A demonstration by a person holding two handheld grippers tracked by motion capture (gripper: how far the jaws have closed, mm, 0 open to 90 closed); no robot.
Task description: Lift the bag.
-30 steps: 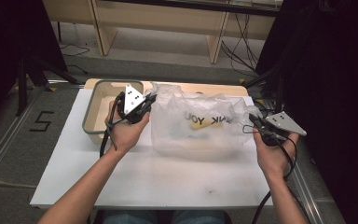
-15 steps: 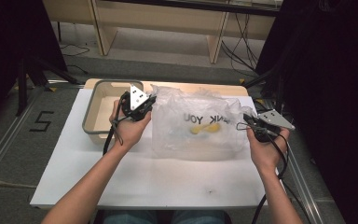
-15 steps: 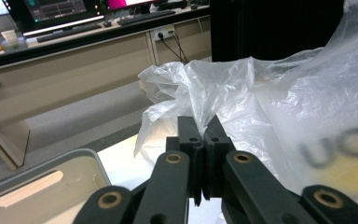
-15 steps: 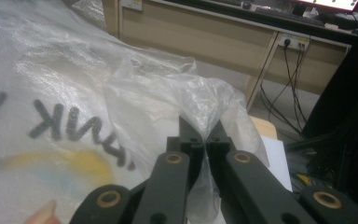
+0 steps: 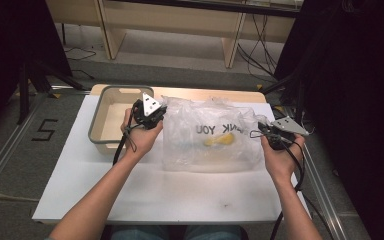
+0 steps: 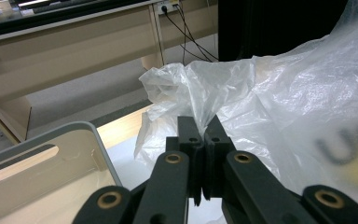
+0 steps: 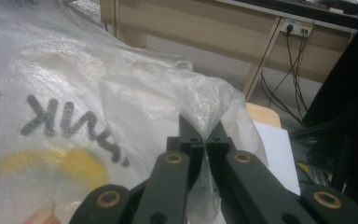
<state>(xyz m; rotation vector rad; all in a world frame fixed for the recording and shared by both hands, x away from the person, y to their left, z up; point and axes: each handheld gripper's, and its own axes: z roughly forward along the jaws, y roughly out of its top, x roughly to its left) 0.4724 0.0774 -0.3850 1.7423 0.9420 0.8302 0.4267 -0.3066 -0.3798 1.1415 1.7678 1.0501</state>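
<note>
Inside the plastic bag (image 5: 215, 137), pinched by each gripper (image 6: 204, 133) (image 7: 204, 133), lies something yellow (image 5: 219, 140).

Grey tub (image 5: 100, 134) on white table (image 5: 130, 195)

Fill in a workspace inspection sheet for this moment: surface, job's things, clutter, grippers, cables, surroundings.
Surface: white table top, a small dark speck near the front.
Job's things: clear plastic bag with printed lettering and a yellow item inside, spread between the grippers.
Clutter: grey bin at the bag's left, nothing seen in it.
Grippers: left gripper shut on the bag's edge; right gripper shut on the opposite edge.
Cables: one cable trails from each gripper.
Surroundings: wooden bench behind, floor wires, dark curtains at both sides.
</note>
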